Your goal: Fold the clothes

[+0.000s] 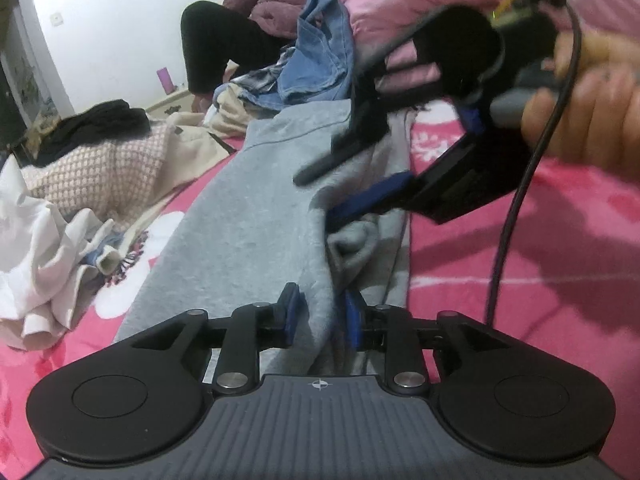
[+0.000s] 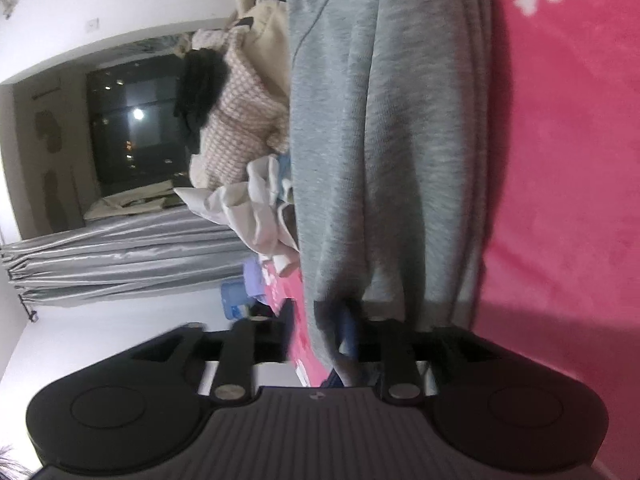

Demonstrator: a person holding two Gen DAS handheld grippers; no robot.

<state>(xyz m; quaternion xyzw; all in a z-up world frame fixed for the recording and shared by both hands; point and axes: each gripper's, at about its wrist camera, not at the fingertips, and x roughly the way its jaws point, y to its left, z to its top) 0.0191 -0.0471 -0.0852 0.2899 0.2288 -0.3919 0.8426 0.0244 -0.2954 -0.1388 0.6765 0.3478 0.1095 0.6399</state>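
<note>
Grey sweatpants (image 1: 256,216) carry no readable label; left gripper (image 1: 320,316) and motion-blurred right gripper (image 2: 320,328) both pinch their fabric.

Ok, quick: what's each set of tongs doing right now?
Left tongs: shut on the grey garment, fabric pinched between the blue pads.
Right tongs: shut on the same grey garment, gripping a bunched edge.
</note>
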